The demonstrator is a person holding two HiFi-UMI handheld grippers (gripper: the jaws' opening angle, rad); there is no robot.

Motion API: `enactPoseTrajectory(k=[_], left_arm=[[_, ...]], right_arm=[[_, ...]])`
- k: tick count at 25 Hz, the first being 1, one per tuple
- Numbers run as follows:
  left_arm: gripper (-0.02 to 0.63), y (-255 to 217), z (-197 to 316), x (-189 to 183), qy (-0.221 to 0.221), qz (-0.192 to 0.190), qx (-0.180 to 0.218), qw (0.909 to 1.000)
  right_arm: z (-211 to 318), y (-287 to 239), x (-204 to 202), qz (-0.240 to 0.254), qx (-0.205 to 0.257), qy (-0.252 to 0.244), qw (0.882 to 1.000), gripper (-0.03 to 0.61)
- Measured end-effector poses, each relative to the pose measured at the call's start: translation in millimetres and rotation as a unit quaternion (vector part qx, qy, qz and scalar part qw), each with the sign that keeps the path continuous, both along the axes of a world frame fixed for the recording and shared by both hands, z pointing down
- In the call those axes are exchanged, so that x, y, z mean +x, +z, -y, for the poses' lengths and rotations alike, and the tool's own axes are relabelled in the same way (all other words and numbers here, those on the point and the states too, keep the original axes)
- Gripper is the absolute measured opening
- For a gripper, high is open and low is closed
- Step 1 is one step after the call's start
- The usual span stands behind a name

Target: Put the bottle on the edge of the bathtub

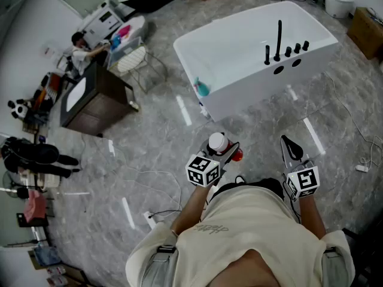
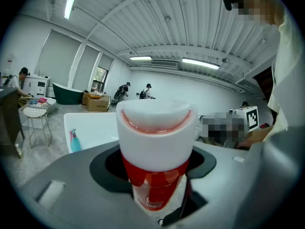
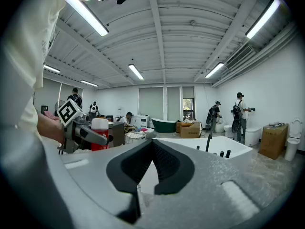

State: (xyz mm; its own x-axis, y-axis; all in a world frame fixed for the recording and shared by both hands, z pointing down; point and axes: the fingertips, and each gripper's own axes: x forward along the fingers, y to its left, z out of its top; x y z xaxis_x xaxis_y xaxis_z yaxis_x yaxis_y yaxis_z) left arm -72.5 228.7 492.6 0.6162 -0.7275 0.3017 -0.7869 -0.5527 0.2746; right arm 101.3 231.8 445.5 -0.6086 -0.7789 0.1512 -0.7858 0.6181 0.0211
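One bottle (image 2: 155,147) sits clamped in my left fingers (image 2: 66,185), well apart from the bathtub (image 1: 227,21) ahead; my right fingers (image 3: 228,185) are closed on nothing. Carrying it to the edge remains, I judge.

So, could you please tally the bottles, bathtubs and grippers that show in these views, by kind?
Bottles: 2 (red bottle, teal spray bottle)
Bathtubs: 2 (white bathtub, green bathtub)
Grippers: 2 (left gripper, right gripper)
Total: 6
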Motion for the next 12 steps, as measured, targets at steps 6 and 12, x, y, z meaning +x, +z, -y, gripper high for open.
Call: enactPoseTrajectory(k=[6,12], left_arm=[[0.302,2.6,5.4,-18.1,0.0,-0.012,-0.001,0.9999],[0.304,26.3,-3.0,-28.2,-0.016,-0.04,-0.037,0.9984]], right_arm=[[14.3,-9.4,-14.8,0.013,0.008,0.007,1.0,0.002],[15.6,-5.0,-12.6,0.035,-0.014,0.036,0.999,0.002]])
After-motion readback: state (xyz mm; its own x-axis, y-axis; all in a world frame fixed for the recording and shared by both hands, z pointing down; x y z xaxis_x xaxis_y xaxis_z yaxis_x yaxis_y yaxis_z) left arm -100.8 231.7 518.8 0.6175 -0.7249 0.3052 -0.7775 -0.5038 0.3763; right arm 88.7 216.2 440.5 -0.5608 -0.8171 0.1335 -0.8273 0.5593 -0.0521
